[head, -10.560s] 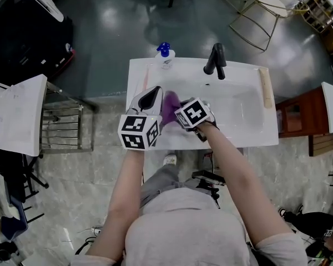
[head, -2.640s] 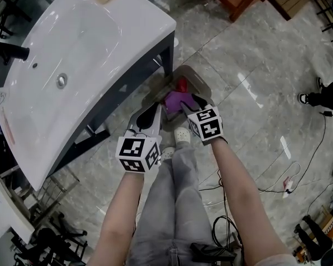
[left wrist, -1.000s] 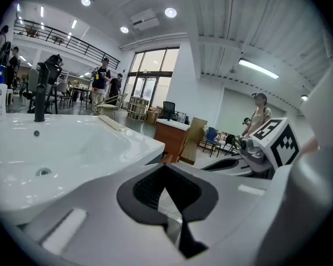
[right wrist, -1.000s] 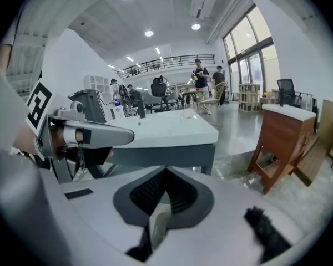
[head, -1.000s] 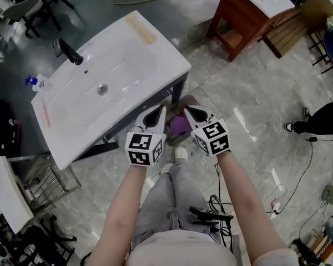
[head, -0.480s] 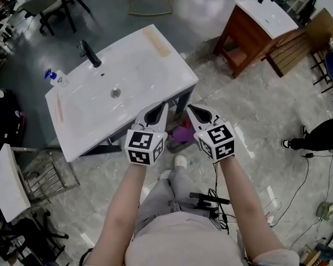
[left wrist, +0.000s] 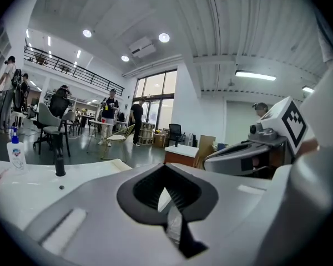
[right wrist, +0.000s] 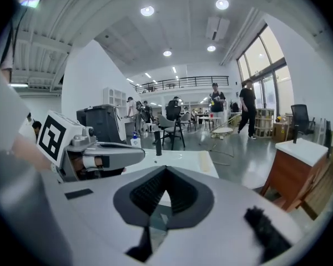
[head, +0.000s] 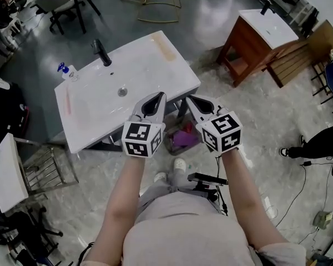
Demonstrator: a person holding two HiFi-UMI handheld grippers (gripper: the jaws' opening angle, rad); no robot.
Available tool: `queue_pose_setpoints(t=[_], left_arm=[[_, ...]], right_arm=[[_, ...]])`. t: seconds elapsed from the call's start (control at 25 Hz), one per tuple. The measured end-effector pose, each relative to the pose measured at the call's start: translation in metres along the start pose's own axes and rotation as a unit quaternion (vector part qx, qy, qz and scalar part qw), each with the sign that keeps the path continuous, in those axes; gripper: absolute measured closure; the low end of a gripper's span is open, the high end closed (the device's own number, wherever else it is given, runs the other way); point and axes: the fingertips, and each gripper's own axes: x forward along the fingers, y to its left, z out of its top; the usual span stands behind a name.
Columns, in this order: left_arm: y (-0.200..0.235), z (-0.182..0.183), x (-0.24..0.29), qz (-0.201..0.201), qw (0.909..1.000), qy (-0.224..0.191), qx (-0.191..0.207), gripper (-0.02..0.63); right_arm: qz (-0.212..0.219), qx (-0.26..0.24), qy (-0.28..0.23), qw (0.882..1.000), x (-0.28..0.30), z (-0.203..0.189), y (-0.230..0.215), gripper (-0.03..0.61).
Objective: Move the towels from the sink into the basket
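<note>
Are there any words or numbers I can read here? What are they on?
No words or numbers can be read.
Left gripper and right gripper: black-and-white square markers, patterns rather than letters.
Soap bottle: label too small to read.

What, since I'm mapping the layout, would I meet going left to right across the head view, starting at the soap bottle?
Soap bottle → faucet → drain → left gripper → right gripper → wooden cabinet.
</note>
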Motion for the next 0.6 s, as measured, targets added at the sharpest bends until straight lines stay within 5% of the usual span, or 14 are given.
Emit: queue_pose_setpoints(t=[0.6], left_arm=[[0.033,0.066,-0.064,-0.004,0.9977,-0.042,0.053,0.607]], right_arm=[[-0.037,0.01,-0.053,0.998,0.007,0.08,0.07,0.561]])
